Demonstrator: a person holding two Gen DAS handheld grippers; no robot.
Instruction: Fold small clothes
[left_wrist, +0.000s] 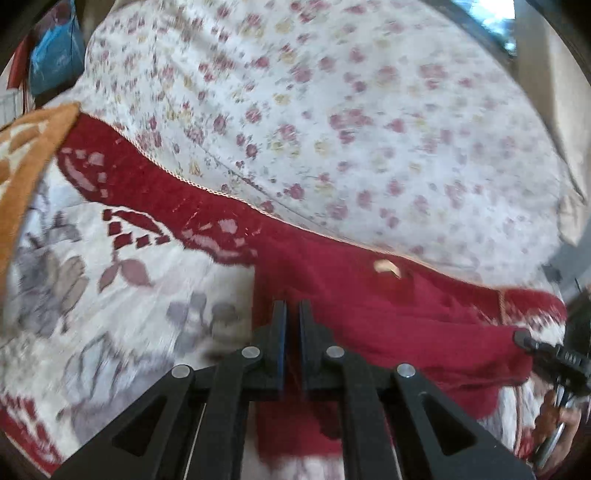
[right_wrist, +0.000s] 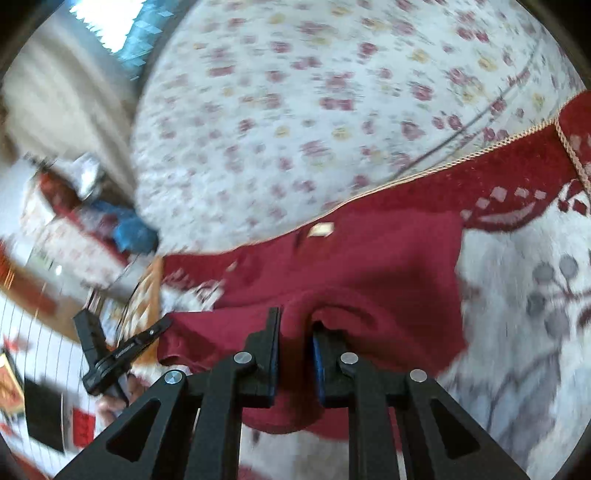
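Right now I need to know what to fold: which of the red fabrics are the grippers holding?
The plain dark-red garment, the one with a small label. Both the left gripper and right gripper pinch it. The patterned red-and-white blanket lies flat beneath.

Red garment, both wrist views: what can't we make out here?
- Red garment: near hem hidden behind the left gripper in the left wrist view; type unclear.
- Label: too blurred to read, right wrist view.
- Fold inside the right gripper: grip depth hidden by bunched cloth.
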